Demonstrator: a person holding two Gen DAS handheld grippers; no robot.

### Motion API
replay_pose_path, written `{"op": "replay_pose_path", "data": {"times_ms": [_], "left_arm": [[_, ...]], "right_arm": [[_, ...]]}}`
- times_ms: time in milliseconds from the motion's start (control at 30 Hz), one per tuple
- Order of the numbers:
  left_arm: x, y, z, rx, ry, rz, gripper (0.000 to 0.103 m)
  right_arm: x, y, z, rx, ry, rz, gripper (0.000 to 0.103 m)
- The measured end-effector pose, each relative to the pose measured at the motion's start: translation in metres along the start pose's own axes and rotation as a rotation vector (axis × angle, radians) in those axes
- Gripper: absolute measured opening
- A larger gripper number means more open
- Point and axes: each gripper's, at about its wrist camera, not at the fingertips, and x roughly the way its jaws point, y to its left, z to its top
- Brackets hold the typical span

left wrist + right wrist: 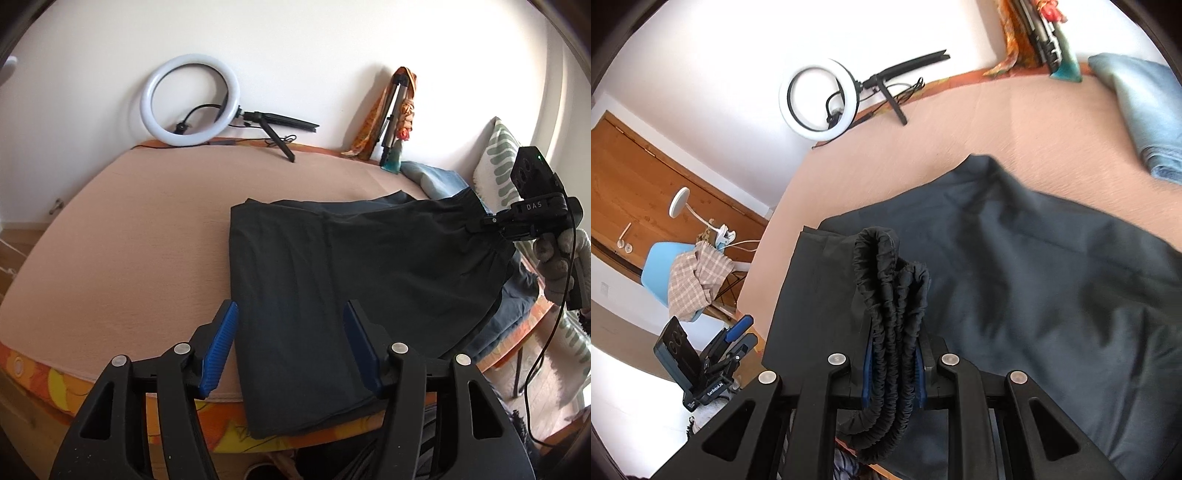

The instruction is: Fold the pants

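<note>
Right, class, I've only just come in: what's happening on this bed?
A person with a gripper in each hand is folding dark pants on the bed. The right gripper is shut on the bunched elastic waistband, lifting that end. The left gripper is open over the other end, holding nothing. The pants already lie partly doubled. A ring light leans on the far wall.

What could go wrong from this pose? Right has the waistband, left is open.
1. The right gripper pinches only the bunched elastic waistband; several layers are stacked between the pads, so one could slip out as it pulls.
2. The left gripper is open above the pants and pins nothing, so the cloth may drag across the bed.
3. The pants' near edge overhangs the bed edge and could slide off.
</note>
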Motion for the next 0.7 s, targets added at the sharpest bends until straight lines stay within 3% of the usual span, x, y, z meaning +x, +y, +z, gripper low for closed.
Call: {"op": "replay_pose_path", "data": {"times_ms": [700], "left_arm": [[0.017, -0.037, 0.01, 0.045, 0.045, -0.074, 0.06]], "right_arm": [[-0.092, -0.085, -0.02, 0.101, -0.112, -0.119, 0.016]]}}
